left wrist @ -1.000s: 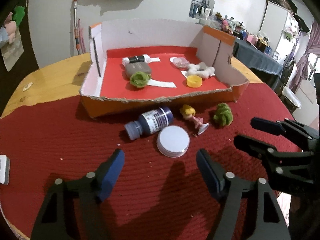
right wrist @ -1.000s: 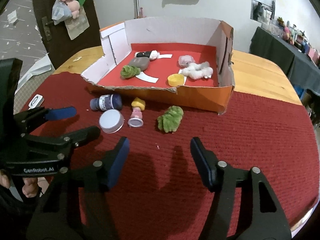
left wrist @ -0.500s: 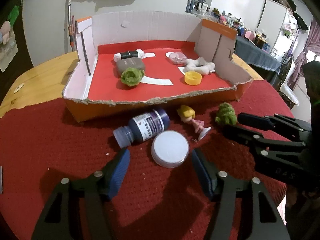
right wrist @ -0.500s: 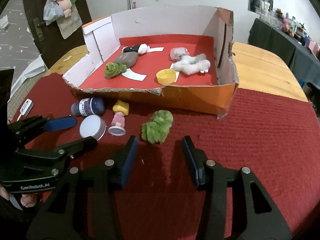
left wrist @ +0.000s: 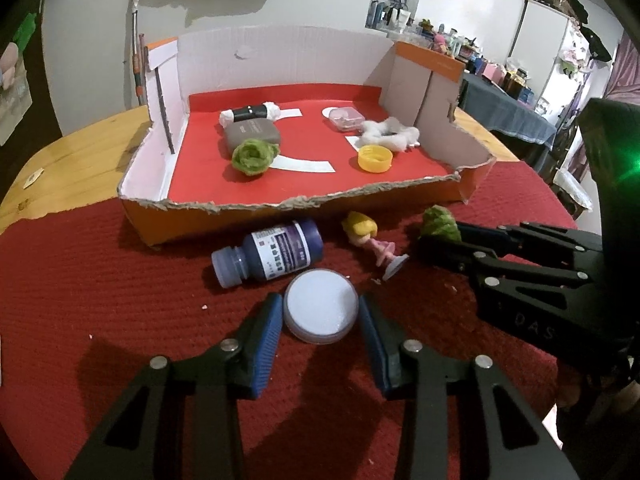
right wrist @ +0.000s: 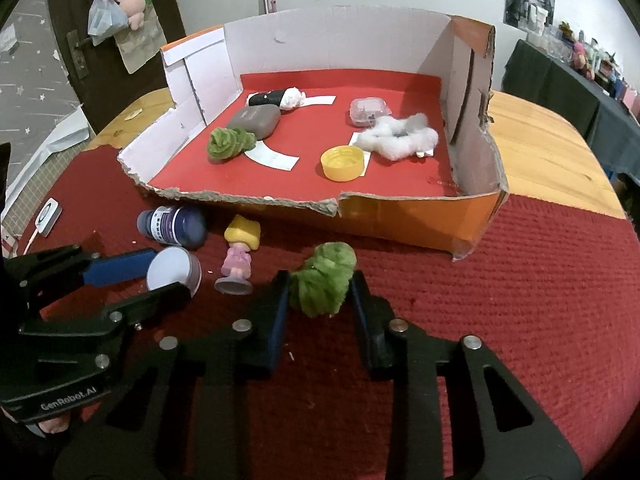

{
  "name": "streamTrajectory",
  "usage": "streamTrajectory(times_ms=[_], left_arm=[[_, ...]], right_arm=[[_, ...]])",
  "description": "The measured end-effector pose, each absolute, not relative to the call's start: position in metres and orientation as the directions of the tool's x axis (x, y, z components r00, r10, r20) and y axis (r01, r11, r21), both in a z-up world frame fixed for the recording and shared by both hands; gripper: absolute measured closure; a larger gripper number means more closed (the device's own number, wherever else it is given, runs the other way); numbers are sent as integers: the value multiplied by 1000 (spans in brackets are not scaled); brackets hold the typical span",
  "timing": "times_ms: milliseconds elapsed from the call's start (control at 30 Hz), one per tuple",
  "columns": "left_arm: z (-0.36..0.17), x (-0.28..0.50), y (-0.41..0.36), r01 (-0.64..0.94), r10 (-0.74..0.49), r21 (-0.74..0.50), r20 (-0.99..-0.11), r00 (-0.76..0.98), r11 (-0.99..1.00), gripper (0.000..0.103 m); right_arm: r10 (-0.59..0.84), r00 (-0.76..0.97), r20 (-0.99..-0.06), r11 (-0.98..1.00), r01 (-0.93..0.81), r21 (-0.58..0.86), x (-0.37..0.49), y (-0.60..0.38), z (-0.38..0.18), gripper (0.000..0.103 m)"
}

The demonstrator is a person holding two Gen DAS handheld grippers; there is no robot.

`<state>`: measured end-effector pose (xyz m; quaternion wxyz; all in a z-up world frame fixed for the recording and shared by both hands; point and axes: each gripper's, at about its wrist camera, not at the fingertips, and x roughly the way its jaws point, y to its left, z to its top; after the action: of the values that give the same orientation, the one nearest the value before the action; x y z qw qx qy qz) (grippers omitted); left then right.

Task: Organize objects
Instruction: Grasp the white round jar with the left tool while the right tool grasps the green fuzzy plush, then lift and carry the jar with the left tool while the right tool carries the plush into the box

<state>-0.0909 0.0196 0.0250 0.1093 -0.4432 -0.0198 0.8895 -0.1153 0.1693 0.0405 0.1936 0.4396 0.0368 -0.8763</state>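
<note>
The round white-lidded tin point(left wrist: 320, 312) is being squeezed between the left gripper point(left wrist: 320, 322)'s closing jaws; the fuzzy green pompom point(right wrist: 323, 280) is being pinched by the right gripper point(right wrist: 319, 294)'s. The cardboard box point(left wrist: 476, 172) is lying at twelve o'clock.

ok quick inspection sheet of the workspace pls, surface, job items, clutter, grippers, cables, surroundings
surface: round wooden table with a red mat over the near part
job's things: torn box on the table, holding a green tuft, grey case, yellow cap and white fluff; on the mat in front lie a bottle on its side, a doll, a white tin and a green pompom
clutter: small white device at the mat's edge
grippers: left hand-held gripper has just been closing, pads either side of the tin; right hand-held gripper has just been closing, pads against the pompom
cables: nothing seen
surroundings: door with hanging bags, crowded side table
</note>
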Motion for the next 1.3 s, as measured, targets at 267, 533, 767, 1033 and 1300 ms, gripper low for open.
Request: streamTrajectory(times_ms=[267,533,767,1033,1300], left_arm=[[28,-85,20,-178,214,-133,-780,-588,-975,62],[36,-76,17,-168,213,-139,-766,-607,-976,62],[39,-72,17,-169,214,-138,-759,-615,-976,62],[44,-71,17,-172,216,-138,-753,-622,-975,62],[64,-78,12,-177,227,-146,-722,-653,-973,62]], right_arm=[[-333,-540,-773,-913,390,121,-100,169,48,78],[-354,-536,-766,-904,407,133,-80,168,53,78],[-363,-534,-764,-899,415,137,-70,167,57,78],[-368,-534,-761,-898,417,142,-68,167,60,78],[-381,-566,-731,-893,430,132,-70,167,81,78]])
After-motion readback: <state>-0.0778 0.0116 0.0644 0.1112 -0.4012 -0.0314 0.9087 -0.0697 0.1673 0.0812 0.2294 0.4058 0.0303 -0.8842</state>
